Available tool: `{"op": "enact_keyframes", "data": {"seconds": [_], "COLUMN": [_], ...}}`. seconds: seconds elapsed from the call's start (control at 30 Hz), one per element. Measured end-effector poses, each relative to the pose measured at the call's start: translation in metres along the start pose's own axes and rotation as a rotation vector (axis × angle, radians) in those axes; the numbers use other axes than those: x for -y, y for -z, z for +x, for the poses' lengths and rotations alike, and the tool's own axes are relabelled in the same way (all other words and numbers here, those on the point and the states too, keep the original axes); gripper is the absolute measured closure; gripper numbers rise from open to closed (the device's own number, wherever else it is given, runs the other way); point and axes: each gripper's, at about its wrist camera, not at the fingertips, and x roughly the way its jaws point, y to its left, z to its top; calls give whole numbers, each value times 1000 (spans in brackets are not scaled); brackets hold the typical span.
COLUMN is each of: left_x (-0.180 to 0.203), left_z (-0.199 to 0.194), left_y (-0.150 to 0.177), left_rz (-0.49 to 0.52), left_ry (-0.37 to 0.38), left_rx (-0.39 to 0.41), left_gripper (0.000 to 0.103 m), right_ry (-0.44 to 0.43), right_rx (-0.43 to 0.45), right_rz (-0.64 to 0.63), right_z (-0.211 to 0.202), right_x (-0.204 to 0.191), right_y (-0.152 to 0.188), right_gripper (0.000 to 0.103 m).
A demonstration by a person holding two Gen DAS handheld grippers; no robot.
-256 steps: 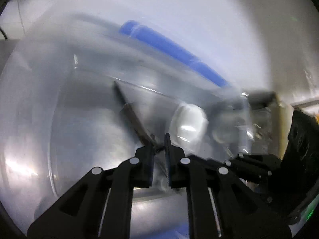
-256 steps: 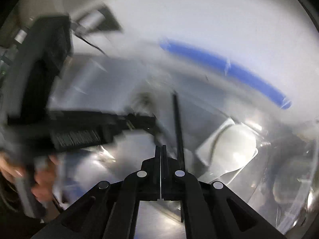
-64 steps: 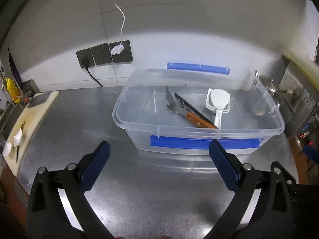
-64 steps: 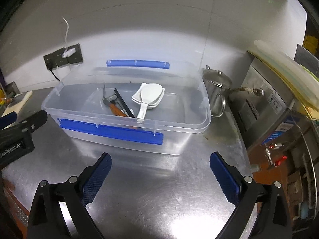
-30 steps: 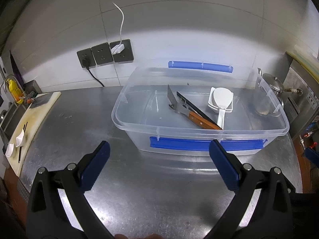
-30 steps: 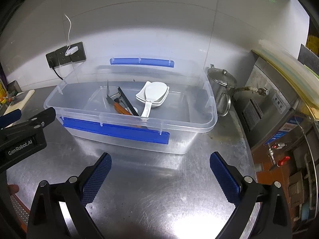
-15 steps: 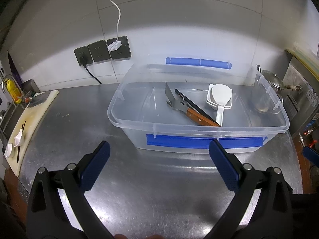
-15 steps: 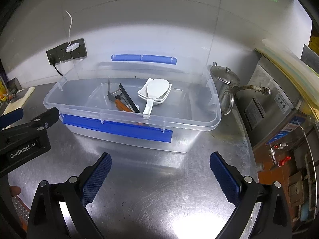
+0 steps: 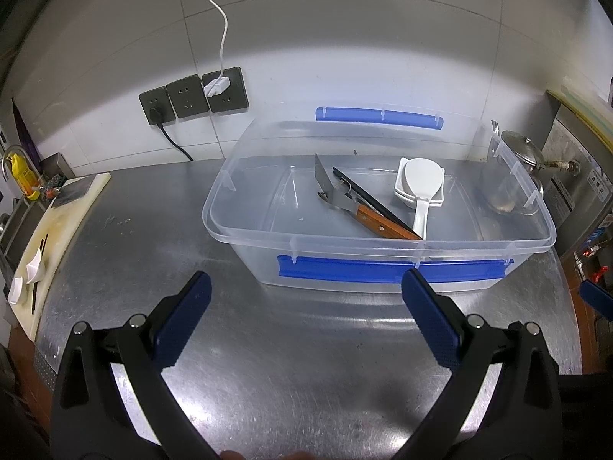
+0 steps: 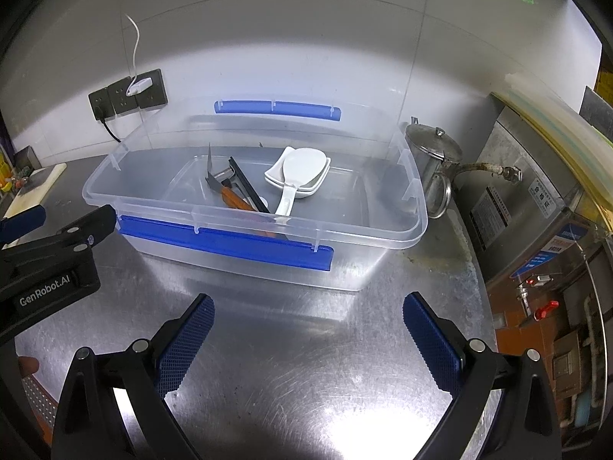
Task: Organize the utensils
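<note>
A clear plastic bin [image 9: 245, 226] with blue clips stands on the steel counter; it also shows in the right wrist view [image 10: 398, 241]. Inside lie a wooden-handled scraper [image 9: 367, 218], black chopsticks [image 9: 367, 203] and white rice spoons [image 9: 421, 184]; the right wrist view shows the scraper [image 10: 233, 197] and the spoons [image 10: 299, 172] too. My left gripper [image 9: 302, 314] is open and empty, in front of the bin. My right gripper [image 10: 306, 326] is open and empty, also in front of the bin. The left gripper's body [image 10: 53, 264] shows at the right view's left edge.
A white cutting board [image 9: 49, 230] with small spoons and chopsticks lies at the left counter edge. Wall sockets [image 9: 191, 96] with cables sit behind the bin. A metal pot [image 10: 433, 153] stands right of the bin, beside a steel appliance [image 10: 536, 199].
Both grippers stay open and empty. The views have shifted slightly; the bin sits a little further right in both views than one second ago.
</note>
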Motion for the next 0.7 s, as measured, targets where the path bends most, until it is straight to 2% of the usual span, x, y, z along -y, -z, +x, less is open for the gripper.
{"op": "enact_keyframes", "data": {"seconds": [0.7], "left_x": [-2], "left_z": [1], "left_y": [2], "left_rz": [-12], "left_ry": [-6], "left_rx": [-4], "left_gripper": [8], "right_ry": [8], "right_rx": [-1], "right_rz": [-4], "right_z": [0], "right_x": [-1], "right_y": [1], "right_gripper": [5]}}
